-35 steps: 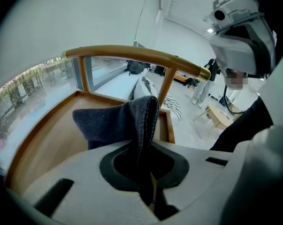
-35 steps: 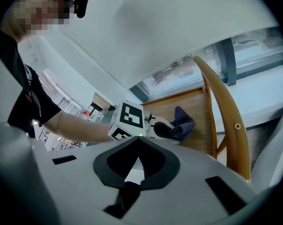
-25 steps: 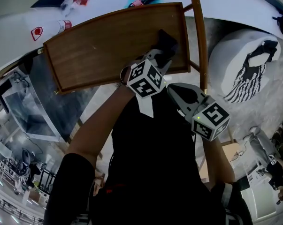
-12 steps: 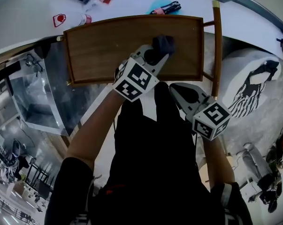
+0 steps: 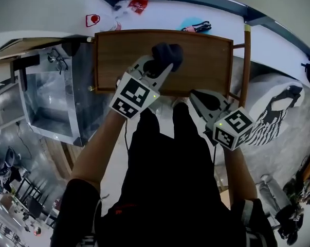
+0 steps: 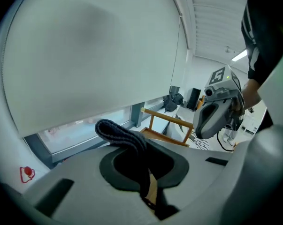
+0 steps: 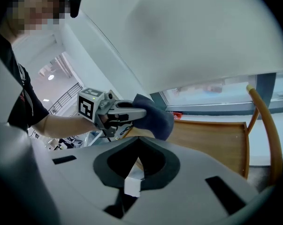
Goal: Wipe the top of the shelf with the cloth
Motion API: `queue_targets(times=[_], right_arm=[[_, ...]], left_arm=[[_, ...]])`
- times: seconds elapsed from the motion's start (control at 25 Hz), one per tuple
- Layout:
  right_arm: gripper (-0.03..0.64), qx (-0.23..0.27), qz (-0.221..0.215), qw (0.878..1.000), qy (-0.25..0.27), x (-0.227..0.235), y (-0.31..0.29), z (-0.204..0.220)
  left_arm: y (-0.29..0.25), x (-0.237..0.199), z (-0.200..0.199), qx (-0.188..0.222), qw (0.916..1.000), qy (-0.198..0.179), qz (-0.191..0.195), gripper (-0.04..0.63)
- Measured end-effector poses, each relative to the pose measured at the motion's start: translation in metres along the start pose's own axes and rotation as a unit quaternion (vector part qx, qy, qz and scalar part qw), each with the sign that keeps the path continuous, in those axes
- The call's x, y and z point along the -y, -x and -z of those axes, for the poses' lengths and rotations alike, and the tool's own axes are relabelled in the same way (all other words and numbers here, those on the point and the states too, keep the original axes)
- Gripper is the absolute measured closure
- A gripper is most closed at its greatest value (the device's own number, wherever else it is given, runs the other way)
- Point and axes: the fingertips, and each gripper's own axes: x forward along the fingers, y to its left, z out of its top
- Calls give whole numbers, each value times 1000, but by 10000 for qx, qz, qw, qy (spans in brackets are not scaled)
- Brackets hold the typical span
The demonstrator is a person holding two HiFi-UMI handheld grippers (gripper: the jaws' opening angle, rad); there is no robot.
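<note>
— Where is the cloth?

— It's clamped in my left gripper (image 5: 157, 68). It's a dark, bunched cloth (image 5: 167, 53) over the middle of the shelf top (image 5: 206, 60), a little toward the far edge. I can't tell whether it presses on the wood or only brushes it. My right gripper (image 5: 196, 98) has its jaws together on nothing and hangs just off the near edge, toward the right corner.

— What could spoil the wipe?

— The cloth is a wad, so I judge it would clean only a narrow stripe. The raised rim (image 5: 162, 31) could snag it and tug it out of the jaws, and the corners look easy to miss.

— Is anything in the way?

— Only the cloth is on the shelf top. A wooden post (image 5: 245, 60) stands at the right edge and would stop a wide sweep. Beyond the far edge, on the white ledge (image 5: 160, 14), lie a red-and-white packet (image 5: 93, 20) and a blue item (image 5: 193, 24). A careless push past the rim could knock them.
</note>
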Motion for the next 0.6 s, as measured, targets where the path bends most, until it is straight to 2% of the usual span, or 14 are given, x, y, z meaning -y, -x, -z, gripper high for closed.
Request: queue_targets(times=[0.32, 0.6], right_arm=[[612, 147, -103, 9990, 399, -31, -20, -38], [613, 288, -192, 9963, 784, -62, -33, -66]], left_arm=[[74, -24, -32, 437, 9977, -109, -499, 560], [141, -37, -56, 869, 9919, -139, -920, 560]])
